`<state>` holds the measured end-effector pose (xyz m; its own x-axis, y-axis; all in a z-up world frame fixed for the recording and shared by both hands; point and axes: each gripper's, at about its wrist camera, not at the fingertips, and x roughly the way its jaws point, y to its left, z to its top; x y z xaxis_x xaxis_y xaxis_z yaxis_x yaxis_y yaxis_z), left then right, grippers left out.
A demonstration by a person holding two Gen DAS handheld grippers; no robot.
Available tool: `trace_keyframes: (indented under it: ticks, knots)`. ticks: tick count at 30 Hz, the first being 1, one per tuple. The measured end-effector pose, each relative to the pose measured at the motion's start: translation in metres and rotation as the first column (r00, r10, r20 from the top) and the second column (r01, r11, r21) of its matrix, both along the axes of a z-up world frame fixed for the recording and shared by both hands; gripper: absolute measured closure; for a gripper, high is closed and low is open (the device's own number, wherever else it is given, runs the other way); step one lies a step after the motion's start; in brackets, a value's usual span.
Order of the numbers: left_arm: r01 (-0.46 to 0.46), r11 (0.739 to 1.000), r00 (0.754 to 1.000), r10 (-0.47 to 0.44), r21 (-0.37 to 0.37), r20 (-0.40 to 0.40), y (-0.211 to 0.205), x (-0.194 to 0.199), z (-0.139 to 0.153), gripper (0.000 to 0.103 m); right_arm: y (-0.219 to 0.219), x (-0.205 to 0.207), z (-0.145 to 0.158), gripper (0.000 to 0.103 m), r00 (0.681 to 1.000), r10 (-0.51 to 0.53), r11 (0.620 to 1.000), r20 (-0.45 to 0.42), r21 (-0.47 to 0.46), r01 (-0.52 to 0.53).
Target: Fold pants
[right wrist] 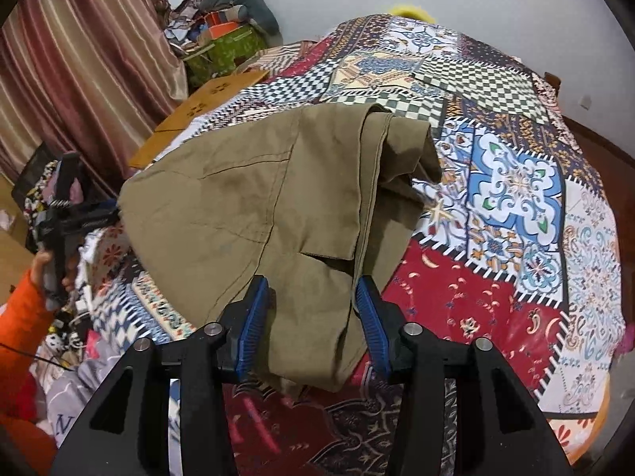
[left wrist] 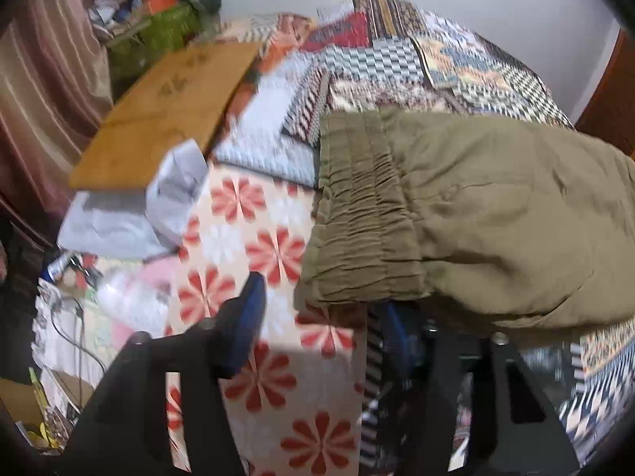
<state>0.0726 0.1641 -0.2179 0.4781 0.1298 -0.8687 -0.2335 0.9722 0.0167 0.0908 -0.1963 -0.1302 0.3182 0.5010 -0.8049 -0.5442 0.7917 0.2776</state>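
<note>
Pants (right wrist: 254,198) sit pinched in the right claw (right wrist: 311,309); left claw (left wrist: 317,317) stands apart, one finger under the waistband.

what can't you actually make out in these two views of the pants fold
- Left wrist view: the left gripper's far finger is covered by the pants waistband, so whether it grips the cloth is unclear.
- Left wrist view: motion blur smears the pale folded clothes.
- Right wrist view: the pants' lower edge hangs between the right gripper fingers; pad contact cannot be told.
- Right wrist view: the legs are tucked under the fold.
</note>
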Motion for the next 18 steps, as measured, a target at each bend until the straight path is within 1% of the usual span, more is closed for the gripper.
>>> trace_keyframes:
  ticks: [2, 3, 6, 8, 10, 13, 16, 18]
  knots:
    - [-0.008, 1.000, 1.000, 0.007, 0.027, 0.012, 0.002, 0.008, 0.004, 0.056, 0.002, -0.003, 0.002, 0.071, 1.000, 0.013, 1.000, -0.005, 0.007, -0.013]
    - [-0.016, 0.999, 1.000, 0.016, 0.035, 0.016, 0.004, 0.011, 0.006, 0.056, 0.004, -0.005, 0.003, 0.072, 1.000, 0.022, 1.000, -0.004, 0.011, -0.022]
    - [-0.051, 0.998, 0.999, 0.051, 0.036, 0.010, 0.013, 0.016, 0.004, 0.056, 0.007, -0.008, 0.003, 0.073, 0.999, 0.040, 0.999, -0.003, 0.010, -0.040]
    - [-0.079, 0.996, 0.997, 0.080, 0.032, -0.015, 0.023, 0.016, -0.002, 0.056, 0.009, -0.008, 0.001, 0.073, 0.999, 0.035, 0.999, 0.014, -0.011, -0.035]
    - [-0.094, 0.995, 0.995, 0.095, 0.018, -0.028, 0.031, 0.011, -0.006, 0.056, 0.007, -0.004, -0.002, 0.073, 1.000, 0.013, 1.000, 0.019, -0.020, -0.013]
    - [-0.103, 0.995, 0.994, 0.104, 0.005, -0.031, 0.040, 0.000, -0.006, 0.056, 0.001, 0.005, -0.009, 0.074, 1.000, -0.022, 1.000, -0.010, -0.017, 0.021]
    - [-0.106, 0.994, 0.994, 0.106, -0.004, -0.014, 0.046, -0.012, 0.003, 0.056, -0.003, 0.008, -0.010, 0.074, 0.999, -0.033, 0.999, -0.022, -0.012, 0.033]
    - [-0.108, 0.994, 0.994, 0.108, 0.014, 0.010, 0.048, -0.019, 0.015, 0.056, -0.003, 0.007, -0.008, 0.074, 0.999, -0.036, 0.999, -0.012, -0.025, 0.036]
